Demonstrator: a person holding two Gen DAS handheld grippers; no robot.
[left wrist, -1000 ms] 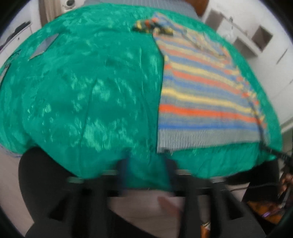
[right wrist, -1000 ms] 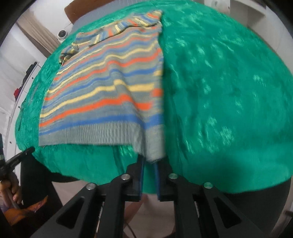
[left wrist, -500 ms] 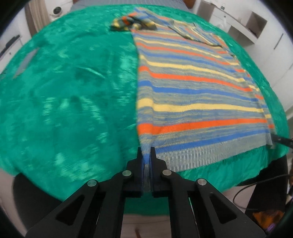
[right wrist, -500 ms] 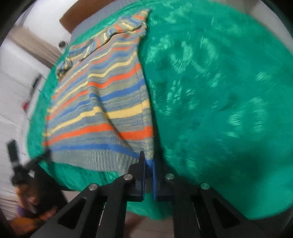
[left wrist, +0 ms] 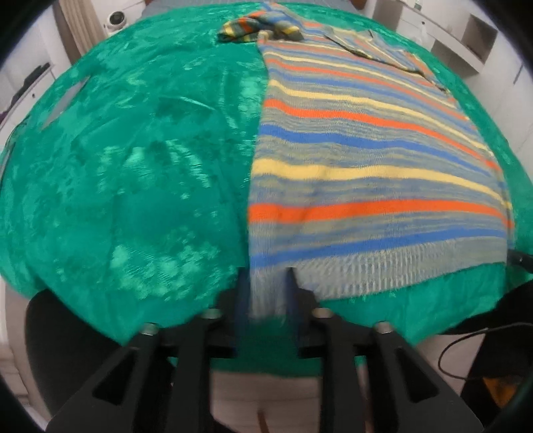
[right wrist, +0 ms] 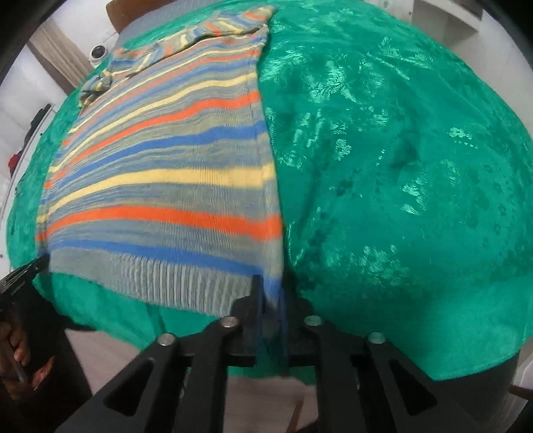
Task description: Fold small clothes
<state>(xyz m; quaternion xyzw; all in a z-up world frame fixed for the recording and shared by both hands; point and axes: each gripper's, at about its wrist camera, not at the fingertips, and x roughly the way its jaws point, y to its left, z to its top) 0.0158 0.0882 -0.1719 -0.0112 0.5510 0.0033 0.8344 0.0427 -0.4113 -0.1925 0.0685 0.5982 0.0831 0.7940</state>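
Observation:
A striped knit sweater [left wrist: 366, 173] in grey, blue, orange and yellow lies flat on the green tablecloth [left wrist: 133, 166], its ribbed hem toward me. My left gripper [left wrist: 268, 283] sits at the hem's left corner. Its jaws are opening, and the ribbed corner lies loose between them. In the right wrist view the sweater [right wrist: 166, 180] spreads to the left, and my right gripper [right wrist: 270, 286] has its narrow gap filled by the hem's right corner, its jaws starting to open. A sleeve [left wrist: 260, 30] is bunched at the far end.
The green cloth [right wrist: 399, 166] hangs over the near table edge. White shelves [left wrist: 466, 33] stand at the far right and a small white round device [left wrist: 115, 20] at the far left. A black cable [left wrist: 466, 346] loops beneath the table. A person's hand [right wrist: 13, 349] shows at lower left.
Both grippers closed on the hem corners and drew the sweater toward the near edge. The left jaws have now parted from the hem, and the right jaws stand slightly wider than half a second ago.

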